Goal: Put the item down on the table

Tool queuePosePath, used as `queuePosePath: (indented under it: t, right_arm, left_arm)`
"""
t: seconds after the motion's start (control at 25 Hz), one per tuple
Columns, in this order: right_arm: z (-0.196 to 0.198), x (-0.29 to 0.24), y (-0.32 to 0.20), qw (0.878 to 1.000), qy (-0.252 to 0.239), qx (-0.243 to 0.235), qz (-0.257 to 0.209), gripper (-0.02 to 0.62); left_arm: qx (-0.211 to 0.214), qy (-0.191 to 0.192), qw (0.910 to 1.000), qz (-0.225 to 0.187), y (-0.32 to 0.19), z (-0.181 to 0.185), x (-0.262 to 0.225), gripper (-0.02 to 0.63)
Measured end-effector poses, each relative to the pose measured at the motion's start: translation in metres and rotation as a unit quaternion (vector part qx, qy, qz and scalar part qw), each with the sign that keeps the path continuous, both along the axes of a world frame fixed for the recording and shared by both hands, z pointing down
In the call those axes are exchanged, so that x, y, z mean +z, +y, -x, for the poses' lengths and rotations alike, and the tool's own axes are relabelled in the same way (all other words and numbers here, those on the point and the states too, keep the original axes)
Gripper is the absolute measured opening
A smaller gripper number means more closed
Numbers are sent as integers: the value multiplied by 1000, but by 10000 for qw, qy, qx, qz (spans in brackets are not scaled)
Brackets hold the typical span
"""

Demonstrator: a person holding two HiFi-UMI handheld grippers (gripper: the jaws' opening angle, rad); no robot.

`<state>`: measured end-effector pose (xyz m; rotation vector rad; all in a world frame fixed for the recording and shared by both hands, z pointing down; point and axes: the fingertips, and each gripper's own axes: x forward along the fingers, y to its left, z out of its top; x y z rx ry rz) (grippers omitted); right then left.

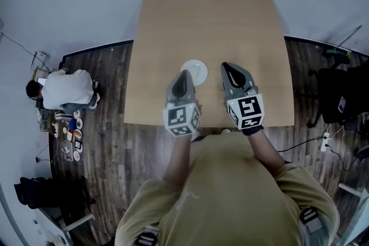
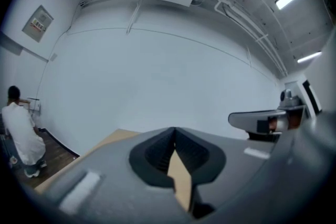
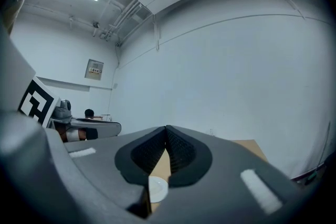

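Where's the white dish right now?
Head view: the white dish lies on the table, in its near half, between the left gripper and the right gripper, closer to the left one. Neither holds it.

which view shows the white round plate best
The head view: the small white round plate lies on the light wooden table, seen from above almost whole. The right gripper view catches only a white sliver of it low in the frame; the left gripper view shows none.
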<state>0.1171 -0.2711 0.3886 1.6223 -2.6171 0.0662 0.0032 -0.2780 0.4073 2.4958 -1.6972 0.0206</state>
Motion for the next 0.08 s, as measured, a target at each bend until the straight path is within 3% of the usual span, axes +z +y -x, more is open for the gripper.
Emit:
queuePosePath:
  t: [0.08]
  right_arm:
    - [-15, 6, -2, 10000, 10, -77, 57, 6]
  left_arm:
    - [-62, -52, 9999, 76, -2, -12, 7, 2]
